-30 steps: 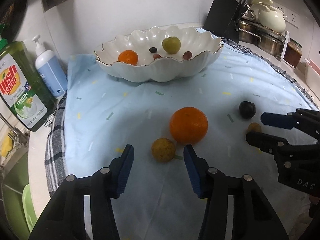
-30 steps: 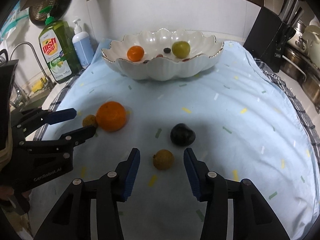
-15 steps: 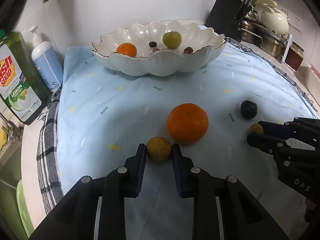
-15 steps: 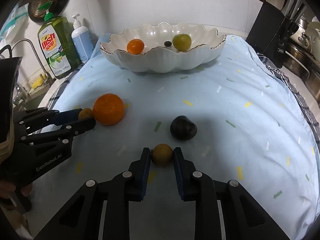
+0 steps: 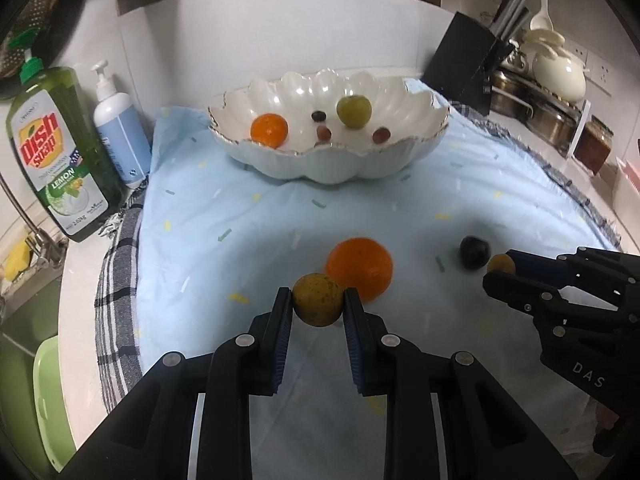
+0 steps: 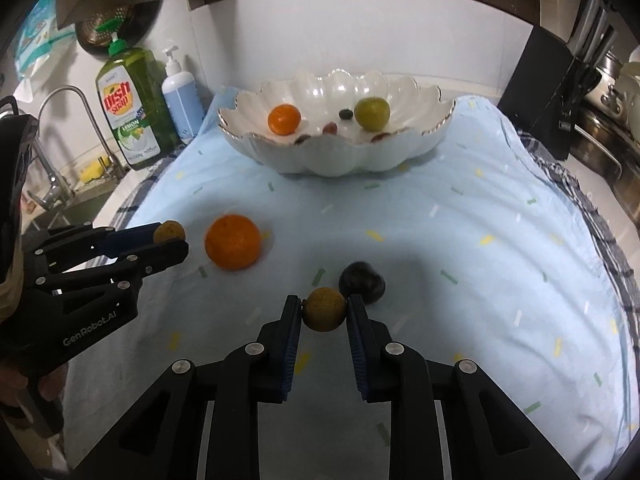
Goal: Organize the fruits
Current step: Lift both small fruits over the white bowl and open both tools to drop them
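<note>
The pale blue confetti-print cloth (image 5: 400, 200) covers the tabletop, and at its far end sits the wide white scalloped ceramic bowl (image 5: 328, 160), already holding a small orange, a green round fruit and a few dark grapes. Nearer, the big round orange (image 5: 359, 268) and the dark purple plum (image 6: 362, 282) lie loose on the cloth. The left hand-held gripper (image 5: 318, 304) is clamped on a speckled yellow-brown round fruit (image 5: 318, 299), just beside the orange; the right hand-held gripper (image 6: 324, 312) is clamped on a second small yellow-brown fruit (image 6: 324, 309), close against the plum. The job now looks like two carries to the bowl: lift each fruit straight up so the neighbours don't roll, clear the scalloped rim, lower well inside, then part the fingers gently.
</note>
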The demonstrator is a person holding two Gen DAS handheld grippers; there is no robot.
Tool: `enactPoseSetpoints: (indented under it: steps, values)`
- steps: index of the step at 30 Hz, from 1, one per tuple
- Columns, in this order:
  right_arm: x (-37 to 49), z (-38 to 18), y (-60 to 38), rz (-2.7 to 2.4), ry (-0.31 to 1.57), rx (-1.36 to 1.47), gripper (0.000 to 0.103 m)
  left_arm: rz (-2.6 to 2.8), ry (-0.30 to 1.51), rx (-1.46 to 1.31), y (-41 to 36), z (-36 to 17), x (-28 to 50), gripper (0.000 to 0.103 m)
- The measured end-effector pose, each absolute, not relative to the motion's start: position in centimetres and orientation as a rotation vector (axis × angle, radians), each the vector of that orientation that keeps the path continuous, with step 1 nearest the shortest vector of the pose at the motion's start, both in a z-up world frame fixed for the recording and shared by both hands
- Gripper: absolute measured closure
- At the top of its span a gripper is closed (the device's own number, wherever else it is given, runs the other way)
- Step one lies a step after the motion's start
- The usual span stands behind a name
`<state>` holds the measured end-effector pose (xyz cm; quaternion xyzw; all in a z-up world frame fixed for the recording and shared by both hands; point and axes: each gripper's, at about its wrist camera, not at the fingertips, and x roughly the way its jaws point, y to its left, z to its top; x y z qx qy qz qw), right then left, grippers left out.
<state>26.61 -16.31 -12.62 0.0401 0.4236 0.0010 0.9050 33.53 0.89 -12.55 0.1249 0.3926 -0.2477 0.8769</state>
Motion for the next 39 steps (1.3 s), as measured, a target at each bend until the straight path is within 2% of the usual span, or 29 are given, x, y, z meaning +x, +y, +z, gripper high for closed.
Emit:
enactPoseSetpoints:
  steps: [17,39]
  values:
    - [27.4,-7.7,-19.4,0.086,0.762,0.108,0.078,-0.443,0.707,0.145,-1.1,-6.9,32.1,0.077]
    - [31.2,-1.8,-21.4,0.127,0.582,-0.014,0.078,-0.332,0.541,0.138,-2.8,-1.1,33.7,0.077]
